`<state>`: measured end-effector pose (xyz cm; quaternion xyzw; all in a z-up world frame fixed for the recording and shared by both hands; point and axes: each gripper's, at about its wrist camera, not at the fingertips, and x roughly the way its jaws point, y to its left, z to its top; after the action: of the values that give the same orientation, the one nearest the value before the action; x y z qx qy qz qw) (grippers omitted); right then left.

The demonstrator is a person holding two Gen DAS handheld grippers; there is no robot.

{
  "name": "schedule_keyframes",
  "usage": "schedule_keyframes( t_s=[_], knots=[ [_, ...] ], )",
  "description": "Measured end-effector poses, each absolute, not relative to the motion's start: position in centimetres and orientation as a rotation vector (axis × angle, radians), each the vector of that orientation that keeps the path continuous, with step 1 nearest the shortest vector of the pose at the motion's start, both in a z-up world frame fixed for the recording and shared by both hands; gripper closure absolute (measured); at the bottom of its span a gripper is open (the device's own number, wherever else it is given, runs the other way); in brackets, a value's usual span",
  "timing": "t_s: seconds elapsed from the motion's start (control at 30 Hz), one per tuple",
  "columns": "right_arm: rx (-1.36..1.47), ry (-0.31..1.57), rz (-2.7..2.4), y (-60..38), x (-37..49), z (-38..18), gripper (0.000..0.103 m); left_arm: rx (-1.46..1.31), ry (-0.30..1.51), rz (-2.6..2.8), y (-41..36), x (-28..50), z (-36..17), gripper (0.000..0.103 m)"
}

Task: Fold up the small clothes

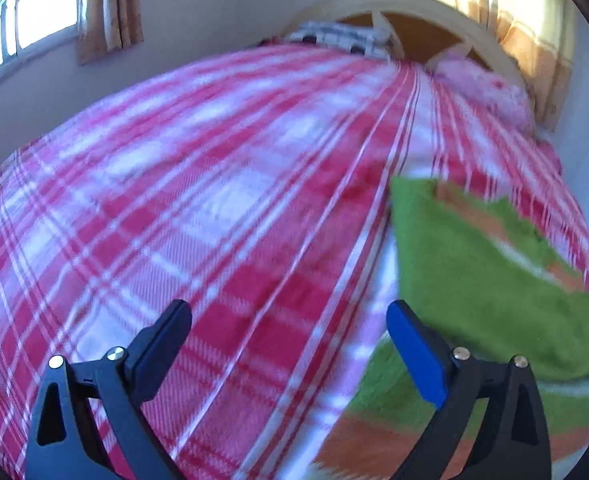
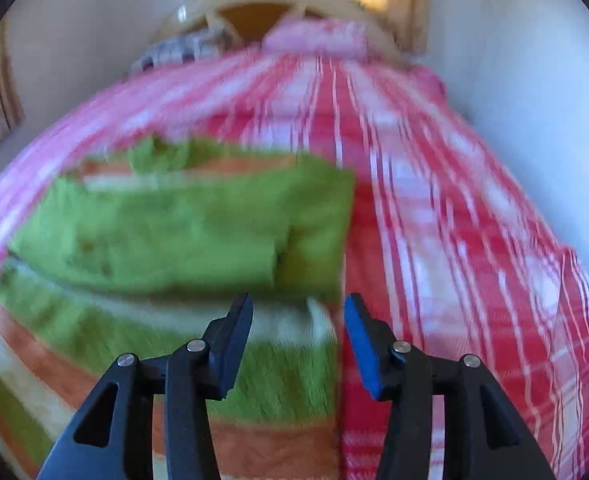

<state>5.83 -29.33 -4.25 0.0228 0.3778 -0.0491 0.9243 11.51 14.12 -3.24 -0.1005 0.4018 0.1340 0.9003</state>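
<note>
A fuzzy green garment with orange and white stripes (image 2: 174,236) lies on the red and white plaid blanket (image 2: 434,208), with a green part folded over its striped lower part. My right gripper (image 2: 299,299) hovers just above the garment's right edge. Its jaws stand apart and nothing is pinched between them. In the left wrist view the same garment (image 1: 474,264) lies to the right. My left gripper (image 1: 287,306) is wide open over the bare blanket (image 1: 214,200), its blue-padded finger (image 1: 414,352) near the garment's left edge. Both views are blurred.
The blanket covers a bed with a wooden headboard (image 1: 414,8) at the far end. A pink pillow (image 1: 482,84) and a grey patterned pillow (image 1: 334,36) lie there. A white wall (image 2: 534,80) runs along the right side; curtains (image 1: 110,4) and a window hang on the left.
</note>
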Motion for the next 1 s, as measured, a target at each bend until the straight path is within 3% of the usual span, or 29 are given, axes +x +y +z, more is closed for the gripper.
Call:
schedule_keyframes(
  t_s=[0.1,0.3,0.43,0.67,0.77,0.8,0.87,0.93,1.0],
  knots=[
    [0.078,0.763,-0.02,-28.0,8.4,-3.1,0.073,-0.205,0.809,0.222,11.9,13.3,-2.5,0.003],
    [0.089,0.907,-0.026,-26.4,13.1,-9.2,0.074,-0.114,0.924,0.246,8.9,16.7,-6.7,0.002],
    [0.117,0.856,-0.015,-27.0,12.4,-9.3,0.072,-0.229,0.942,0.234,10.9,16.7,-8.0,0.0],
    [0.101,0.827,-0.037,-26.9,12.6,-9.4,0.07,-0.188,0.929,0.244,10.1,16.9,-8.0,0.0],
    [0.055,0.835,-0.077,-26.3,12.6,-9.2,0.063,-0.203,0.961,0.195,10.5,16.9,-7.8,0.0],
    [0.046,0.848,-0.096,-26.3,12.6,-9.1,0.056,-0.193,0.978,0.179,10.9,16.3,-7.2,0.008],
    [0.069,0.874,-0.126,-26.9,11.7,-7.8,0.053,-0.185,0.921,0.156,11.8,13.8,-5.1,0.015],
    [0.15,0.75,-0.089,-27.8,7.3,-4.9,0.053,-0.163,0.832,0.108,12.9,10.2,-2.7,0.014],
    [0.137,0.674,-0.063,-28.1,3.1,-2.6,0.052,-0.126,0.775,0.042,14.4,6.0,-1.1,0.006]
  ],
)
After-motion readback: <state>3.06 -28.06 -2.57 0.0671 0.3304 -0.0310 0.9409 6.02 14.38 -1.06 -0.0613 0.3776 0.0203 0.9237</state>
